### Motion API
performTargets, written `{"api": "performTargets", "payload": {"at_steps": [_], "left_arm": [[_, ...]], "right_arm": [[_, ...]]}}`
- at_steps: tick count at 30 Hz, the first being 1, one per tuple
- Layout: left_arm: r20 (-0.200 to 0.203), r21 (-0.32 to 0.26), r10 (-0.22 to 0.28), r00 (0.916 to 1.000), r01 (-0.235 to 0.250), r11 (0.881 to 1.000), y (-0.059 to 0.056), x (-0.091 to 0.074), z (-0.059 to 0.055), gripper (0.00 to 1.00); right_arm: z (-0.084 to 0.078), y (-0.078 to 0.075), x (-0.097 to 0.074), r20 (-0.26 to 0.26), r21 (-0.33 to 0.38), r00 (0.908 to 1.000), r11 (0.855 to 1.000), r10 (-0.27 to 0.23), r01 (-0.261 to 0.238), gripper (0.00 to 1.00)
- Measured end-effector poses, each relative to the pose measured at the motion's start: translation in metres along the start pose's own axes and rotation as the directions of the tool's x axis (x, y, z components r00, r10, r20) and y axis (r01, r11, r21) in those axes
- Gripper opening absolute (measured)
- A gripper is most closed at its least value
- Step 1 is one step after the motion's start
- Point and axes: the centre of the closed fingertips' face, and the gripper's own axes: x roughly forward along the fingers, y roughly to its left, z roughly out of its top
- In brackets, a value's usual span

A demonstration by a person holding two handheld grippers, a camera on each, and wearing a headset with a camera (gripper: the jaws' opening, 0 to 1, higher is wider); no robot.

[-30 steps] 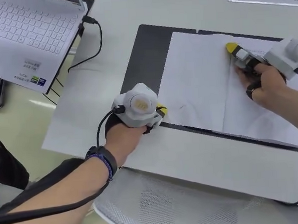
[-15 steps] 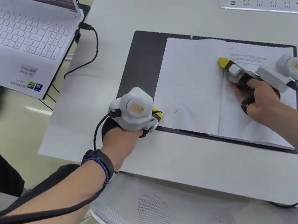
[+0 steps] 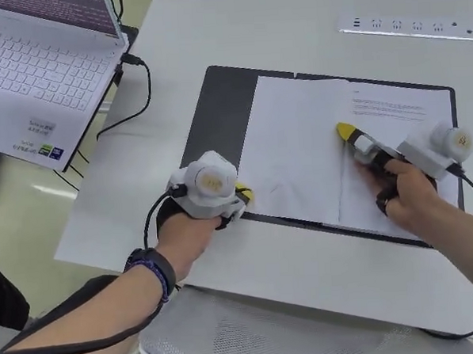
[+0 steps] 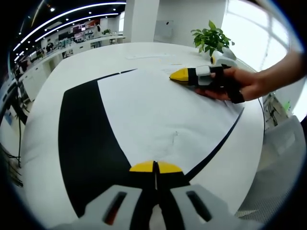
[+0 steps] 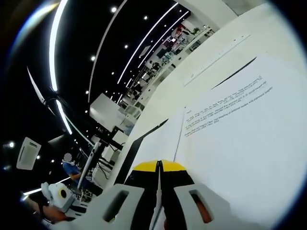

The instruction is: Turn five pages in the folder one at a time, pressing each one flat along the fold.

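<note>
An open black folder (image 3: 217,107) lies flat on the white table, a blank white page (image 3: 294,146) on its left half and a page with a few printed lines (image 3: 399,109) on its right. My right gripper (image 3: 344,131) is shut, its yellow tips resting on the paper at the fold. In the right gripper view the shut tips (image 5: 158,166) sit on the crease beside the printed page (image 5: 240,143). My left gripper (image 3: 244,194) is shut and holds nothing, at the folder's near left edge. In the left gripper view its tips (image 4: 155,166) lie over the blank page's (image 4: 158,110) near edge.
An open white laptop (image 3: 33,77) sits at the far left with a black cable (image 3: 140,87) running toward the folder. A white power strip (image 3: 407,25) lies at the far right. A mesh chair seat (image 3: 253,335) is below the table's near edge.
My right gripper has slid toward me along the fold. The left gripper has stayed at the folder's near left edge. The head camera has shifted.
</note>
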Motion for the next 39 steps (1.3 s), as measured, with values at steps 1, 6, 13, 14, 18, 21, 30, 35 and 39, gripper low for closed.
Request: {"api": "performTargets", "payload": {"at_steps": [1, 6, 13, 14, 18, 21, 30, 35, 39], "left_arm": [[0.001, -0.001, 0.000, 1.0000, 0.000, 1.000, 0.000, 0.000, 0.000, 0.00], [0.002, -0.001, 0.000, 1.0000, 0.000, 1.000, 0.000, 0.000, 0.000, 0.00], [0.006, -0.001, 0.000, 1.0000, 0.000, 1.000, 0.000, -0.001, 0.000, 0.00], [0.007, -0.002, 0.000, 1.0000, 0.000, 1.000, 0.000, -0.001, 0.000, 0.00], [0.008, -0.003, 0.000, 1.0000, 0.000, 1.000, 0.000, -0.001, 0.000, 0.00], [0.010, -0.003, 0.001, 0.9999, -0.001, 1.000, 0.001, -0.001, 0.000, 0.00], [0.016, -0.001, 0.002, 0.9999, -0.002, 1.000, 0.001, -0.001, 0.000, 0.00], [0.017, -0.002, 0.003, 0.9999, -0.003, 1.000, 0.001, -0.001, 0.000, 0.00], [0.018, -0.003, 0.003, 0.9998, -0.003, 1.000, 0.001, -0.001, 0.000, 0.00]], "right_arm": [[-0.002, -0.001, -0.002, -0.001, -0.003, 1.0000, 1.000, 0.004, -0.004, 0.00], [-0.010, 0.001, -0.011, -0.012, -0.008, 0.9997, 1.000, 0.023, -0.023, 0.00], [-0.024, 0.003, -0.021, -0.030, -0.018, 0.9989, 0.999, 0.036, -0.036, 0.00], [-0.025, 0.003, -0.023, -0.025, -0.011, 0.9990, 0.999, 0.036, -0.037, 0.00], [-0.031, 0.006, -0.028, -0.027, -0.010, 0.9990, 0.999, 0.037, -0.038, 0.00], [-0.036, 0.007, -0.032, -0.031, -0.011, 0.9987, 0.999, 0.041, -0.041, 0.00], [-0.059, 0.015, -0.047, -0.082, -0.038, 0.9947, 0.997, 0.062, -0.066, 0.00], [-0.066, 0.017, -0.054, -0.083, -0.028, 0.9947, 0.998, 0.061, -0.063, 0.00], [-0.073, 0.019, -0.060, -0.091, -0.024, 0.9937, 0.997, 0.065, -0.068, 0.00]]}}
